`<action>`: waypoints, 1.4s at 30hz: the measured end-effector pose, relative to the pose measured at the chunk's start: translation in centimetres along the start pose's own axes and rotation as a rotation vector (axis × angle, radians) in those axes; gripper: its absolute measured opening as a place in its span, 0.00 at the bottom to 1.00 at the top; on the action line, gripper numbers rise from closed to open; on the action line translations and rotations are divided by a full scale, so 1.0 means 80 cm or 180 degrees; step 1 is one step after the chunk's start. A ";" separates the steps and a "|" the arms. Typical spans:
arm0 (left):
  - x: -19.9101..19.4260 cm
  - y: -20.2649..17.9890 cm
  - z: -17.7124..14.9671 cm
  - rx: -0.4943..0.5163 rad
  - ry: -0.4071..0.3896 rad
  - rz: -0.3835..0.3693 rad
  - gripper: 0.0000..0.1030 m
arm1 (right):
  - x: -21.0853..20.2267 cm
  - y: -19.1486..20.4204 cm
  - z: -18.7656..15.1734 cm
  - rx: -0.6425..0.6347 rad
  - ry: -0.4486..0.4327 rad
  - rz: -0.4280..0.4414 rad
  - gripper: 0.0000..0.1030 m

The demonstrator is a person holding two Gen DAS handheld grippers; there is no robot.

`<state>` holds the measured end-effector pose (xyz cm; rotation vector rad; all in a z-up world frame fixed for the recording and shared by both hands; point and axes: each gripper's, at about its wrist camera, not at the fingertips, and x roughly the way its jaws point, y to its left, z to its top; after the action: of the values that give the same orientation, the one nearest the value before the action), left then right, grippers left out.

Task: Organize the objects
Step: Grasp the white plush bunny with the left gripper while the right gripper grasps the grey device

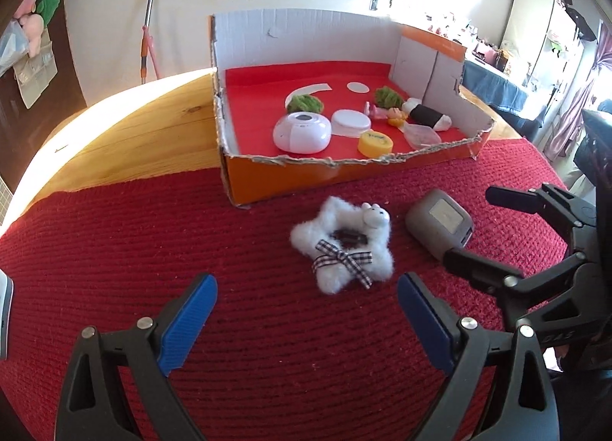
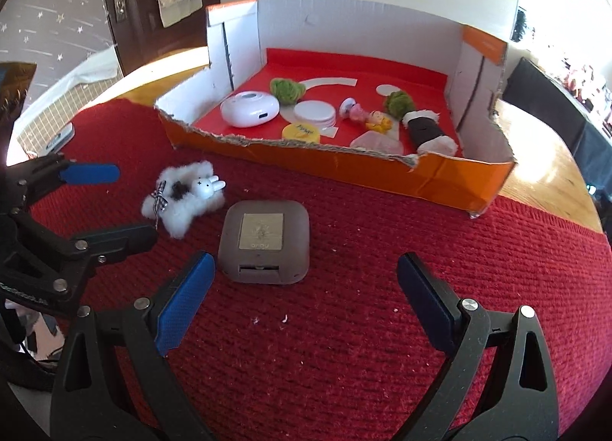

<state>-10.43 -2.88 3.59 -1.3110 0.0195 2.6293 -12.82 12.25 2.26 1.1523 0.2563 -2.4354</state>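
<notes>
A white fluffy star toy (image 1: pixel 342 249) with a checked bow and a small rabbit head lies on the red knitted mat (image 1: pixel 153 249); it also shows in the right wrist view (image 2: pixel 183 198). A grey square case (image 1: pixel 440 222) lies to its right, also in the right wrist view (image 2: pixel 264 246). My left gripper (image 1: pixel 308 307) is open, just short of the star toy. My right gripper (image 2: pixel 302 288) is open, just short of the grey case, and shows in the left wrist view (image 1: pixel 478 227) with its fingers on either side of the case. An orange cardboard box (image 1: pixel 344 173) with a red lining stands behind.
The box (image 2: pixel 440 181) holds a white oval device (image 1: pixel 302 133), a white round lid (image 1: pixel 350 121), a yellow tin (image 1: pixel 375 142), green pompoms (image 1: pixel 306 103), a small doll (image 1: pixel 386 114), a clear container (image 1: pixel 422 135) and a black-and-white roll (image 1: pixel 426 115). Bare wooden tabletop (image 1: pixel 134 135) lies left of the box.
</notes>
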 end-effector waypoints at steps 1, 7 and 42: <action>0.001 0.001 0.001 -0.0008 0.0001 0.0005 0.94 | 0.005 0.002 0.002 -0.0021 0.0049 -0.0019 0.95; 0.005 -0.006 0.006 0.0049 0.0016 -0.0044 0.94 | 0.011 -0.021 0.002 0.0158 0.0137 -0.0068 0.95; -0.019 -0.045 0.023 0.0310 -0.0306 -0.0237 0.54 | -0.015 -0.015 0.008 -0.0331 -0.0105 0.0389 0.49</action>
<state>-10.33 0.53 6.22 -1.1312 0.0818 2.5903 -13.13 13.42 3.56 1.0506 0.2900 -2.3043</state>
